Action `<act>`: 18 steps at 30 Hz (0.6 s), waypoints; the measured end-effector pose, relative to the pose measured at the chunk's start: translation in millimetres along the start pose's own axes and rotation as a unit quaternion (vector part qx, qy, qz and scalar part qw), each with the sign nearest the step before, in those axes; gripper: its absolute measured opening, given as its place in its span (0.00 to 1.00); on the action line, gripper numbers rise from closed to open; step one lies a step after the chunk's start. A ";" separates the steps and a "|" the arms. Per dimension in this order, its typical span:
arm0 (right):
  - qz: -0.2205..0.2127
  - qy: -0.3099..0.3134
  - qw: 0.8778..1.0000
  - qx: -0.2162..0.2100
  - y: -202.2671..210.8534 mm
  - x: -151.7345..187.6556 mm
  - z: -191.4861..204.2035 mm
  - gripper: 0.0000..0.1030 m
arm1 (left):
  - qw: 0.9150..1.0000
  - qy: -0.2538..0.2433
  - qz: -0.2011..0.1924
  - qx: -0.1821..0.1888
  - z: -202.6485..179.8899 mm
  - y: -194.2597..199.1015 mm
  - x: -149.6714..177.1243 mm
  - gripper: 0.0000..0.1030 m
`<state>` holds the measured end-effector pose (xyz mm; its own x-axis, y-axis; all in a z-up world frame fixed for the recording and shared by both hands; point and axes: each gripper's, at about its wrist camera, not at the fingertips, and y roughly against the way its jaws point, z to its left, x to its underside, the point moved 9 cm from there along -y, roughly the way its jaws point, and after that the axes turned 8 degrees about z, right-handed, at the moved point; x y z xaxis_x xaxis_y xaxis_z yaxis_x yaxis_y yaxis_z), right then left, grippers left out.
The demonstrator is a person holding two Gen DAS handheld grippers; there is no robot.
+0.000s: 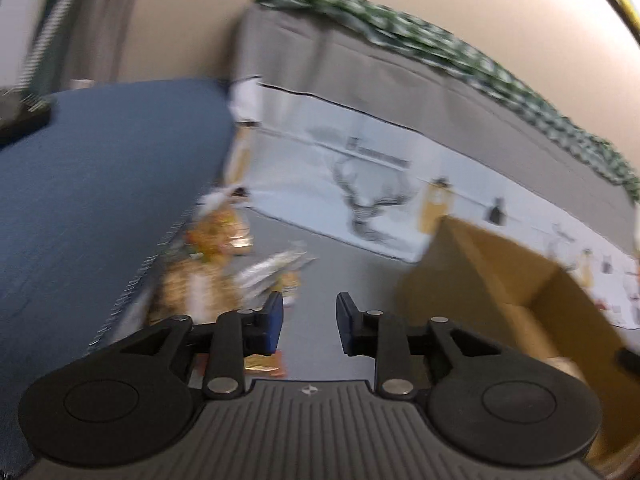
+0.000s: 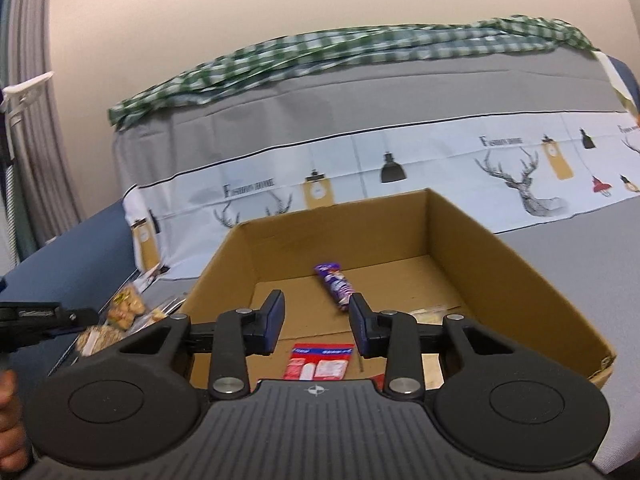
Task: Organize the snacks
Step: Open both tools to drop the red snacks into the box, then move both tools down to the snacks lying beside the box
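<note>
Left gripper (image 1: 310, 322) stands with its jaws apart and nothing between them, above grey cloth (image 1: 332, 280); this view is blurred; a heap of snacks (image 1: 224, 256) lies ahead and to the left on the cloth, beside a blue cushion (image 1: 100, 184); which packets they are I cannot tell; a box (image 1: 500, 280) stands to the right, well apart from the heap; behind hangs a white sheet printed with a deer (image 1: 368, 200).

Right gripper (image 2: 316, 320) is likewise released, holding nothing, and hovers over the open box (image 2: 520, 280); inside lie a purple bar (image 2: 336, 284) on the floor and a red packet (image 2: 320, 362) nearer the camera, below the jaws; a pale packet (image 2: 434, 312) lies partly hidden behind the right finger; the snacks (image 2: 124, 308) lie outside, left of the box; the left gripper (image 2: 40, 320) shows at the left edge near them; a green checked cloth (image 2: 320, 52) lies along the top behind.
</note>
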<state>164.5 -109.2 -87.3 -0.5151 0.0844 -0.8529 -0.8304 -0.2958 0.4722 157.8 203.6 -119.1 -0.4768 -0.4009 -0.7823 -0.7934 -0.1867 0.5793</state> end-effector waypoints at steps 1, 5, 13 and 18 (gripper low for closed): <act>0.001 0.008 1.000 -0.002 0.0 1.9 3.5 0.36 | 1.000 0.006 0.012 -0.020 8.8 -5.8 6.9 0.30; 0.002 0.053 0.999 -0.003 -1.0 8.7 20.1 0.36 | 0.998 0.041 -0.001 -0.041 25.5 -6.0 -0.9 0.32; 0.014 0.116 0.992 -0.040 -4.2 -10.6 68.7 0.36 | 0.993 0.096 -0.020 -0.062 46.8 0.3 -2.1 0.40; 0.047 0.097 0.989 -0.097 -30.7 -44.8 124.3 0.36 | 0.989 0.129 -0.011 -0.070 61.1 -7.3 -2.0 0.40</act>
<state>186.7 14.4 -36.0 -0.5219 -0.1317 -0.8428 -0.7148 -0.4716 0.5164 141.5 260.6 -135.8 -0.3345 -0.6071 -0.7208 -0.7331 -0.3130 0.6038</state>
